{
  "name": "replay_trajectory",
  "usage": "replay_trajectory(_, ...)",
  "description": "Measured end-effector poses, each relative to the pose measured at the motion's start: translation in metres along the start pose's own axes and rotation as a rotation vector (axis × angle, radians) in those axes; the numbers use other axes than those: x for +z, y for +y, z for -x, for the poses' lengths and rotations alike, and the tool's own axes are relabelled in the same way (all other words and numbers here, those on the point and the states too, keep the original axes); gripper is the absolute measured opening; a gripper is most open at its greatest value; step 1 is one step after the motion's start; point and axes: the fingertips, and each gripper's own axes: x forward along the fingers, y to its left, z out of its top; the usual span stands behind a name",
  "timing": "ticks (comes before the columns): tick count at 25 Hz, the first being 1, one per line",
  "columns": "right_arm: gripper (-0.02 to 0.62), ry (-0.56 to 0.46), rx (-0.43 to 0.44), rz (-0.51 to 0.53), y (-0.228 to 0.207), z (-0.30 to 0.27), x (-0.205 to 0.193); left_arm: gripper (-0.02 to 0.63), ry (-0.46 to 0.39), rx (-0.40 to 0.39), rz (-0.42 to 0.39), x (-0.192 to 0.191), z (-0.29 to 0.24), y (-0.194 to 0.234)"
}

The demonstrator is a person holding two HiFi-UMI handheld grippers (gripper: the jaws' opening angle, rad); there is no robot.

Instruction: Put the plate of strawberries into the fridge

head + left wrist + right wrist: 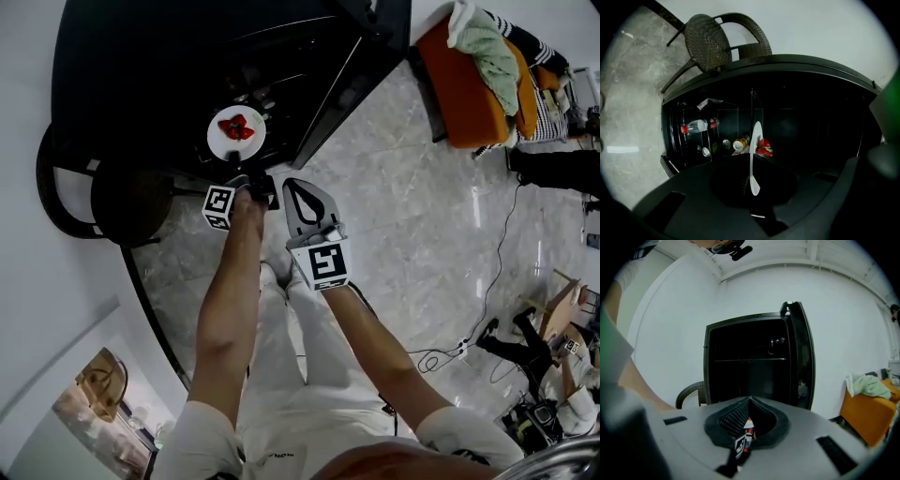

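Plate of strawberries [235,134], round and white with red fruit, hangs at the open front of the tall black fridge [141,66], its near rim pinched in the left gripper [246,174] jaws, best kept level while sliding it onto a shelf; right gripper [300,187] jaws together, off the plate.

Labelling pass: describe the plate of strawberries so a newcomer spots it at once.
Find the black fridge with its door open. At its open front, the left gripper pinches a round white plate by the rim. Only it carries red strawberries; inside the fridge lie a bottle and cans.
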Motion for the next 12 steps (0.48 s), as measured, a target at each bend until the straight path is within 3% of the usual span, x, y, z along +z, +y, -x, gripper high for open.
replay_trajectory(12,0.012,0.010,0.004,-0.009,-0.004,-0.005,-0.005,0.009,-0.020,0.018,-0.002,0.000,-0.021,-0.005)
